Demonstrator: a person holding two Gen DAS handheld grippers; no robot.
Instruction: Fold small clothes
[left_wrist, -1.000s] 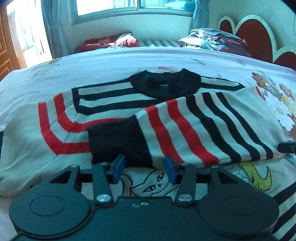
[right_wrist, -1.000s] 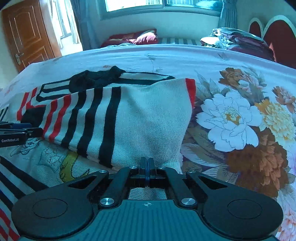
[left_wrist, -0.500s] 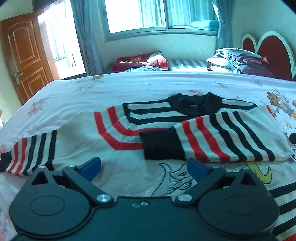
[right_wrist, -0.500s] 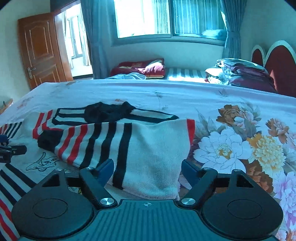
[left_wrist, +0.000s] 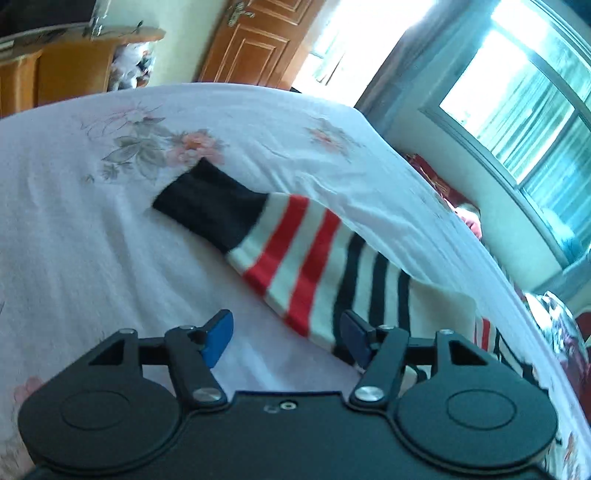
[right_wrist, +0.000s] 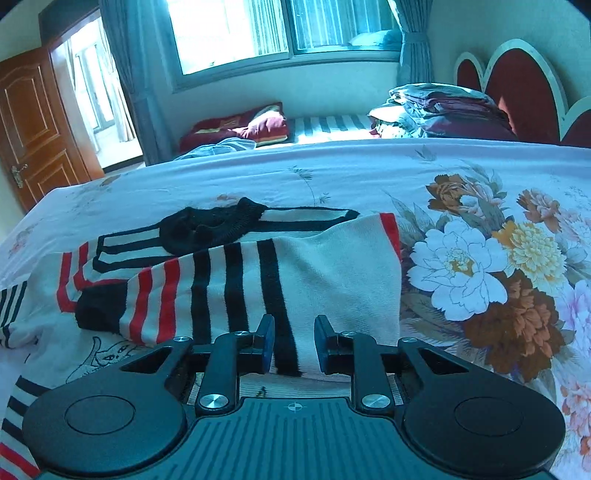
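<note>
A small white sweater (right_wrist: 340, 273) with red and black stripes lies flat on the bed, black collar (right_wrist: 207, 227) at the far side. Its right sleeve is folded across the chest, with the black cuff (right_wrist: 98, 310) to the left. My right gripper (right_wrist: 294, 341) hangs over that sleeve's near edge, jaws closing, with cloth between the pads but not pinched. The left sleeve (left_wrist: 306, 266) lies stretched out, ending in a black cuff (left_wrist: 207, 206). My left gripper (left_wrist: 286, 338) hovers at its near edge, jaws closing, and the pads do not press on the fabric.
The bed sheet (right_wrist: 332, 173) is white with large flower prints (right_wrist: 461, 266) at the right. A red headboard (right_wrist: 524, 88) and a pile of bedding (right_wrist: 443, 107) stand at the back right. A wooden door (left_wrist: 258, 40) and a cabinet (left_wrist: 74, 70) are beyond the left bed edge.
My left gripper swung left from the folded sleeve to the outstretched one and rolled over. The right gripper let go of the folded sleeve and lifted. Both jaws opened wide, then narrowed.
</note>
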